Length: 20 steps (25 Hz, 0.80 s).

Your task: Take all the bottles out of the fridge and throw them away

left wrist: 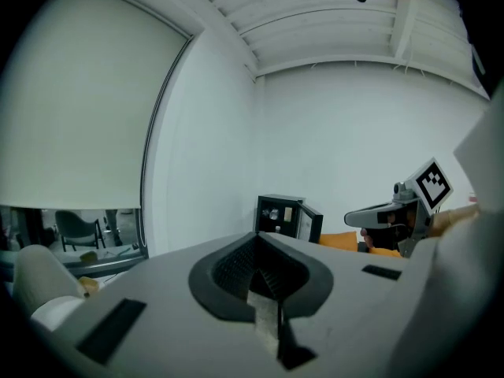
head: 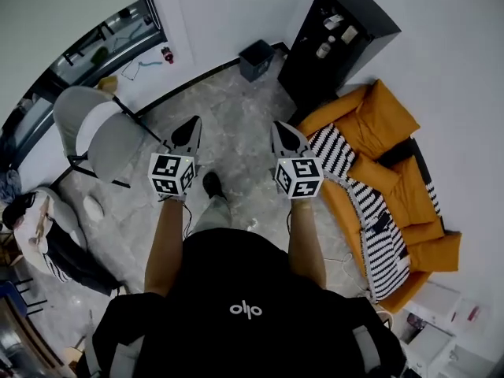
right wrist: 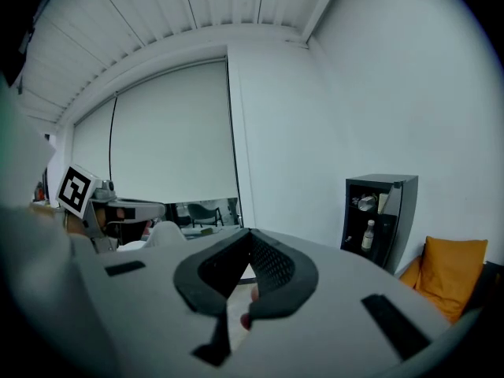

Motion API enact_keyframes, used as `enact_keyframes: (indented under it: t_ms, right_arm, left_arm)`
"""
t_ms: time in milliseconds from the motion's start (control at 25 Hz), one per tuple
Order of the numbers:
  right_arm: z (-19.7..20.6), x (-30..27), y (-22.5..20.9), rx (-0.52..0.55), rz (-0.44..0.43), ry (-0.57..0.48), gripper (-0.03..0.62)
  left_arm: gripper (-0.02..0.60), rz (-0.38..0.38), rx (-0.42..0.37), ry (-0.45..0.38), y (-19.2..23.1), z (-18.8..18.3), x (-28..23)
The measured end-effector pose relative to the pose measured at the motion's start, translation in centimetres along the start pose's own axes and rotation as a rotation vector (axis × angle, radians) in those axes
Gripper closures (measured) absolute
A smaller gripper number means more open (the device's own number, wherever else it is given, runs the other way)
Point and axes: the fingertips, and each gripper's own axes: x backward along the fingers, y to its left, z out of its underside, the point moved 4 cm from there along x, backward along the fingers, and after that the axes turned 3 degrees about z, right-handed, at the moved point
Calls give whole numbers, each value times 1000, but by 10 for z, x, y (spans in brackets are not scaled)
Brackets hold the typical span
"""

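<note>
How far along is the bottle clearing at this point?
Nothing looks done: a bottle stands in the open fridge. Nothing in hand: left claw and right claw are shut, empty, short of it. Left: carrying every bottle to the bin.

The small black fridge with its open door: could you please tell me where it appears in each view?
Head view: the small black fridge stands at upper right.
Left gripper view: just right of centre.
Right gripper view: right of centre, mid-height.
Shared landmark: the orange sofa beside it.
</note>
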Motion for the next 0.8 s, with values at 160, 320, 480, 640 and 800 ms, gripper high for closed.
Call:
enact_keyframes:
  t_ms: [160,320,480,640,800]
  right_arm:
    - [-19,-50,-12,-17,50,3,592]
    - [-34,-96,-24,-28,100,9,592]
    - [-41,-134,-30,-35,153,15,592]
    - [-46,-157,-40,-62,203,12,592]
    - [-51,-173,-56,-74,250,13,592]
  left_arm:
    - [575,52,-5,2,40,-15,-49]
    - [575,95,-8,2,76,-26,-90]
    - [575,140,-2,-2,106,-31,-118]
    - [575,187,-4,2,125,-31,-146]
    - [575,232,-8,6,136,-34,-177]
